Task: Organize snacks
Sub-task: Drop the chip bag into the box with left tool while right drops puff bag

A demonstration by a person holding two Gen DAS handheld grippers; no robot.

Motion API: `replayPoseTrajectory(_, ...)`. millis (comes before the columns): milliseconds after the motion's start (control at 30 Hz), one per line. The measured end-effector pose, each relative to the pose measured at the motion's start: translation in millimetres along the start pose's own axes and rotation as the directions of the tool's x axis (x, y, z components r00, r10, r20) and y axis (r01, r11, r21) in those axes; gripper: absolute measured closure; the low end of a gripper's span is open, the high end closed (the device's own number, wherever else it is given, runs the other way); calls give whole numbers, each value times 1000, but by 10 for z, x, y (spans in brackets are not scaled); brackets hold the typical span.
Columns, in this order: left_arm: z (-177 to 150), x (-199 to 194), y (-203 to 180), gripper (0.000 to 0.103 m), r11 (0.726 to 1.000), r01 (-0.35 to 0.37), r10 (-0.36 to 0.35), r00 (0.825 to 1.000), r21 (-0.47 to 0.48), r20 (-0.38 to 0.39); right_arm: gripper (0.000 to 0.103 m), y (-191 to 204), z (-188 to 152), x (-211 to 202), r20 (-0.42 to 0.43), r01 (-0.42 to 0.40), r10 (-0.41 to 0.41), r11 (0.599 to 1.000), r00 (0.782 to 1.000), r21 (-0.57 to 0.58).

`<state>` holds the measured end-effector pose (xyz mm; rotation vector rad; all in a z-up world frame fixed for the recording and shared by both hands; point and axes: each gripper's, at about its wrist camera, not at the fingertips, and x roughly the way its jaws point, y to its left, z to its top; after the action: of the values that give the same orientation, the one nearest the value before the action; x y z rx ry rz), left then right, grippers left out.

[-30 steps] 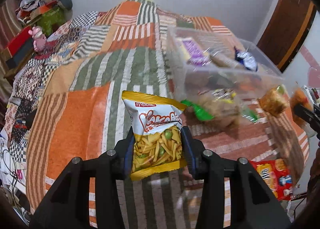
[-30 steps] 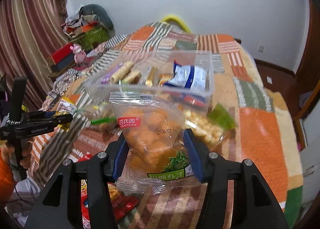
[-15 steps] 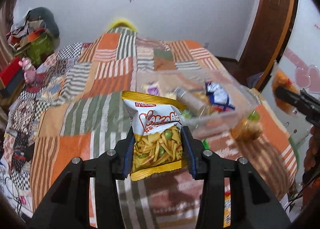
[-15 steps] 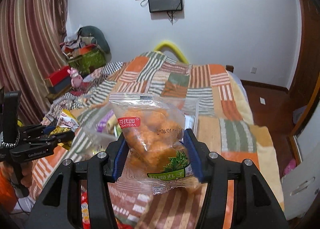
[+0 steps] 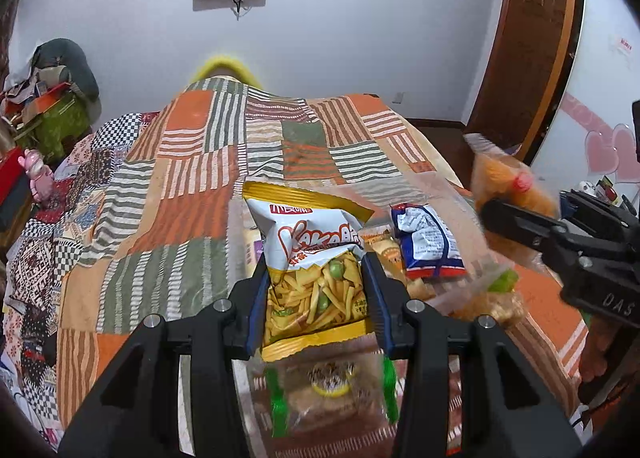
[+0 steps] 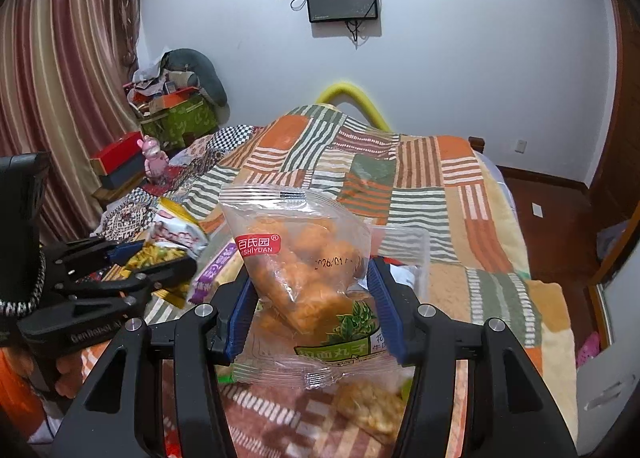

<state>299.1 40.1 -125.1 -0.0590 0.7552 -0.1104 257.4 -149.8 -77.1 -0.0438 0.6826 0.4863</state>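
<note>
Beneath both of your tools lies the bed [image 5: 192, 186], covered by a patchwork quilt of orange, green and striped squares that stretches ahead of the fingers to the far wall. Just in front of and under your left tool [image 5: 316, 298] sits the clear plastic bin [image 5: 460, 214], holding a blue-and-white packet [image 5: 428, 242] and other wrapped snacks; from your right tool [image 6: 312, 306] the same bin [image 6: 416, 254] shows just ahead of and below the fingers. Your right tool is clamped on the clear bag of orange snack balls [image 6: 304, 262], pads pressing both sides, the bag upright above the bin. Your left tool is clamped on the yellow-and-white bag of fries and peas [image 5: 312, 262], also upright between the pads, over the bin's near left part. Under your left tool, on the quilt, lies a clear packet with green ends [image 5: 328, 386]. A packet of pale puffs [image 6: 372, 406] rests below your right tool.
</note>
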Motion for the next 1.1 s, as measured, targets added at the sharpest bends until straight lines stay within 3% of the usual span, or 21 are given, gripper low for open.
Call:
replayPoseTrajectory(600,157,745,158,59,998,-22,15,994,-60,-110,52,-100,84,749,-169,3,-1,1000,986,13)
replayPoseTrajectory(867,156,820,191,59,997,-3,-7,991,-71,-130,52,-152,41,916,-234,24,-18,999,972,25)
replayPoseTrajectory(1100,159,684,106,58,999,12,-16,993,-33,-116,48,-158,52,928,-240,43,-39,999,970,13)
